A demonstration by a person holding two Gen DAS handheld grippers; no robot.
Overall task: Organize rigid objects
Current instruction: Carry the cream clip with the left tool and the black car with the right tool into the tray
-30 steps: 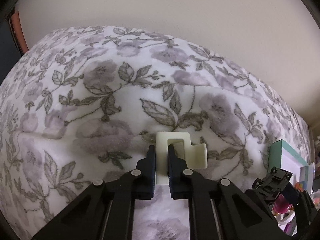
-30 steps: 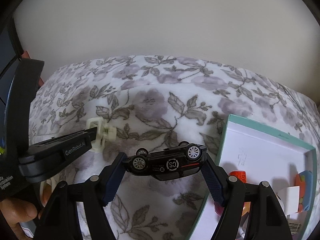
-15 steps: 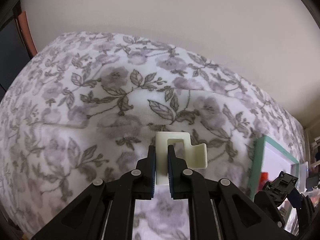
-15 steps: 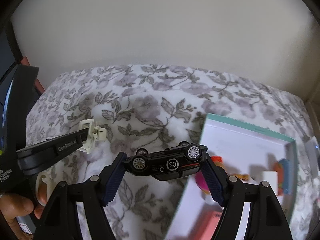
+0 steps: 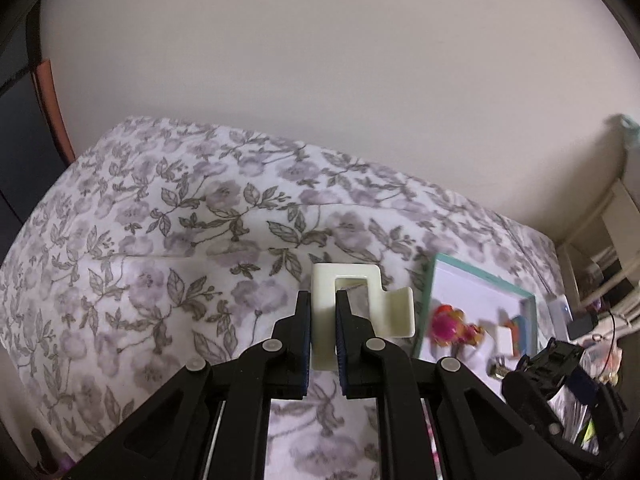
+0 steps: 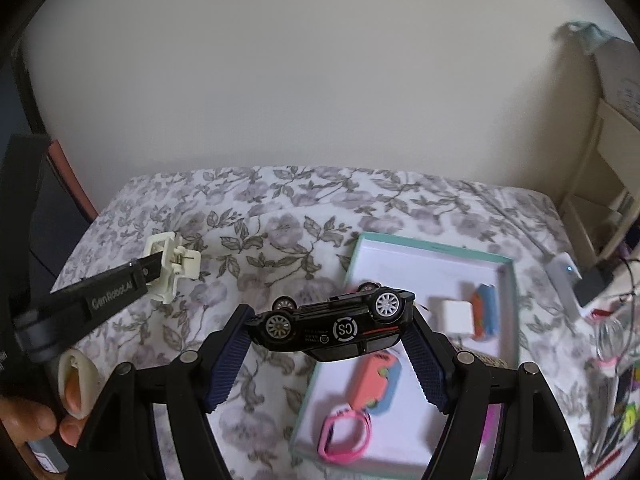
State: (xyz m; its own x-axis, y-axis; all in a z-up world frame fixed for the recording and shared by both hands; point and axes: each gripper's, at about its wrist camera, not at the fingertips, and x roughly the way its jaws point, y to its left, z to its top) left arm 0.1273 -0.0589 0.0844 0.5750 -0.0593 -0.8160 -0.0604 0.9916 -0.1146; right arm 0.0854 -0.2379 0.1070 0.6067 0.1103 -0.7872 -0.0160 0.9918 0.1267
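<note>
While both loads hang above the floral bedspread (image 5: pixel 168 264), best carried level toward the teal-rimmed box (image 6: pixel 434 246) at the right and lowered well inside the rim before release. Left gripper (image 5: pixel 323 320): jaws clenched on one leg of a cream plastic clip (image 5: pixel 362 304), held clear of the bed; seen also from the right wrist at upper left. Right gripper (image 6: pixel 330 344): jaws spread wide yet grasping a black toy car (image 6: pixel 334 330) end to end, car on its side or inverted, wheels toward the lens, hanging over the box's near-left edge. Judged: car goes first, being already over the box; aim for the bare white floor at the far left, away from the pink watch (image 6: pixel 344 438), the coral-and-blue case (image 6: pixel 374 384) and the white block (image 6: pixel 456 316). Grip on the car is only at bumper tips, so no sudden tilt; open slowly once low. Clip to follow, keeping the two grippers from crossing.

Hard to read: box contents blurred in both views; pink-orange item in the left view not identifiable. Right clutter cut off by the lens edge. Whether the car is upside down or merely sideways cannot be settled. Thumb (image 6: pixel 74 384) at lower left, partly cropped.
</note>
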